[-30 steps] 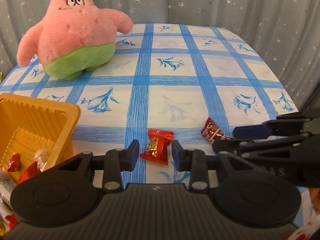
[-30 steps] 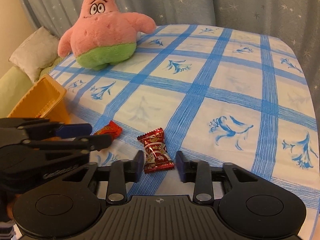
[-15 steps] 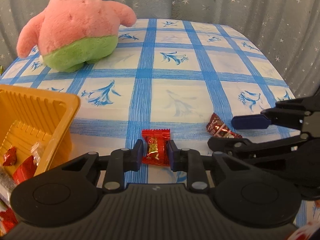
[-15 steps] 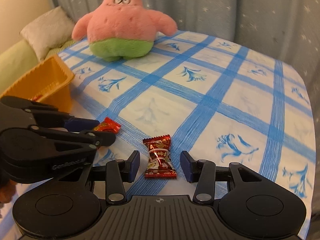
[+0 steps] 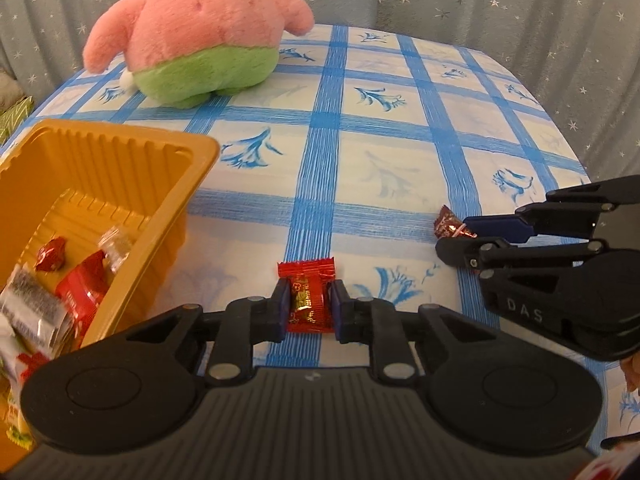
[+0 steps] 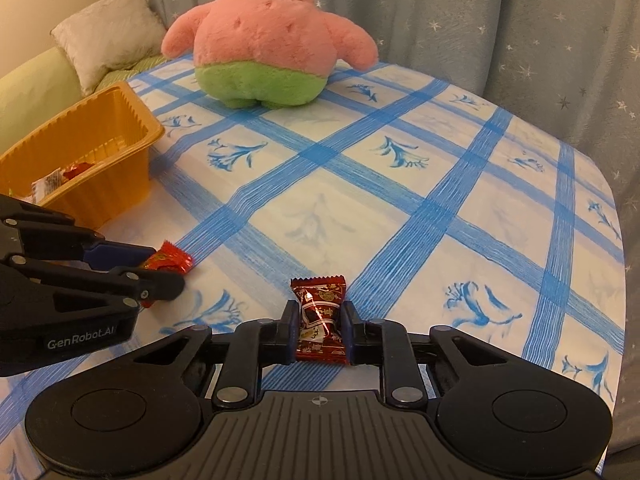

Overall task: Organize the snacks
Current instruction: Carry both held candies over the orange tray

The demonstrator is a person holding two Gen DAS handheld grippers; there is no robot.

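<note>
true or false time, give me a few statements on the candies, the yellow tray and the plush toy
1. The left hand-held gripper is shut on a bright red candy. True.
2. The right hand-held gripper is empty. False: it is shut on a dark red candy.
3. The yellow tray holds several wrapped snacks. True.
4. The pink plush toy lies inside the tray. False: it sits on the checked tablecloth, apart from the tray.

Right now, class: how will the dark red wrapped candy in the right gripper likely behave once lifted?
The dark red candy looks small, so probably light. Its crinkled foil wrapper may flex and slip between the right gripper's pads. Being flat-sided, it is unlikely to roll.
</note>
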